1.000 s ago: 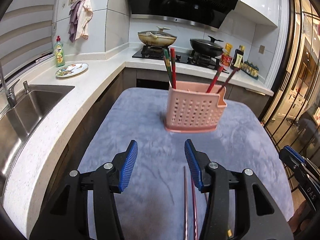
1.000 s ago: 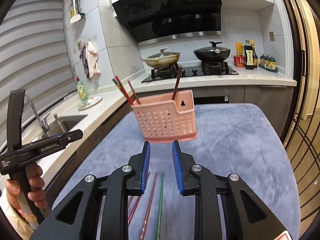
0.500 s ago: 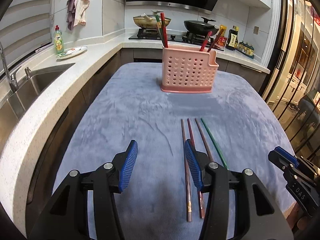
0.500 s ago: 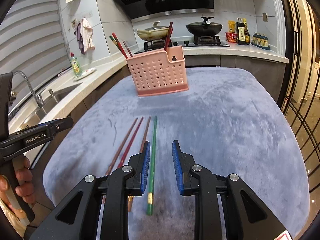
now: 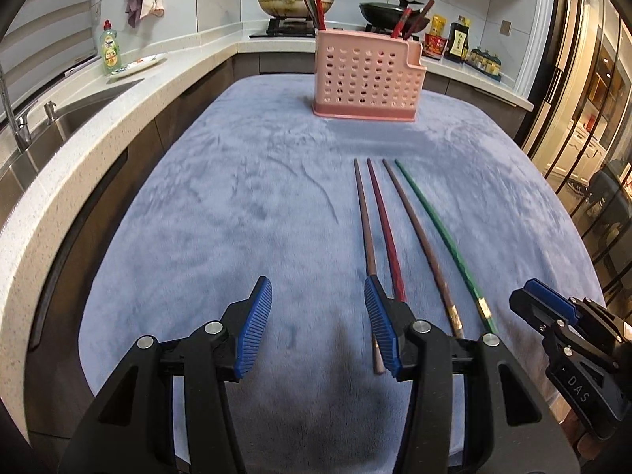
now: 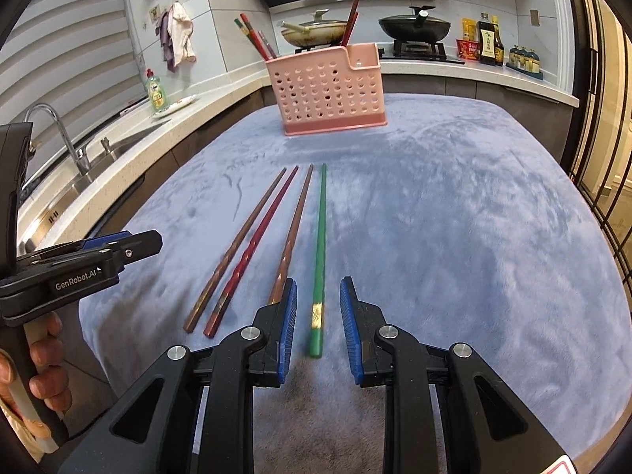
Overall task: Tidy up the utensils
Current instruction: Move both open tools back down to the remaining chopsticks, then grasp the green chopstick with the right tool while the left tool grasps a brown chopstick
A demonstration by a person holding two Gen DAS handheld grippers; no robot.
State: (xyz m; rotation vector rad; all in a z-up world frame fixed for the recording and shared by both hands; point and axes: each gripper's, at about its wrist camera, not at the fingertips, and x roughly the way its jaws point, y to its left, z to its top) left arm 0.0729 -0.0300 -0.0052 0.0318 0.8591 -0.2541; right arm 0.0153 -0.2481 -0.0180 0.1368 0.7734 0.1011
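Several chopsticks lie side by side on a blue-grey cloth (image 5: 237,205): two brown ones, a red one (image 6: 256,245) and a green one (image 6: 320,245). A pink perforated holder (image 5: 367,75) stands at the far end with several chopsticks upright in it; it also shows in the right wrist view (image 6: 328,91). My left gripper (image 5: 318,316) is open and empty, left of the chopsticks' near ends. My right gripper (image 6: 318,308) is open, its fingers on either side of the green chopstick's near end, apart from it.
A stone counter with a sink (image 5: 59,118) and tap runs along the left. A dish soap bottle (image 5: 110,48) and plate stand behind it. A stove with pans (image 6: 414,27) and sauce bottles is at the back. Glass doors are on the right.
Both grippers have pulled back from the holder toward the near table edge. The chopsticks' near ends have come into view, and the right gripper has opened wider around the green one.
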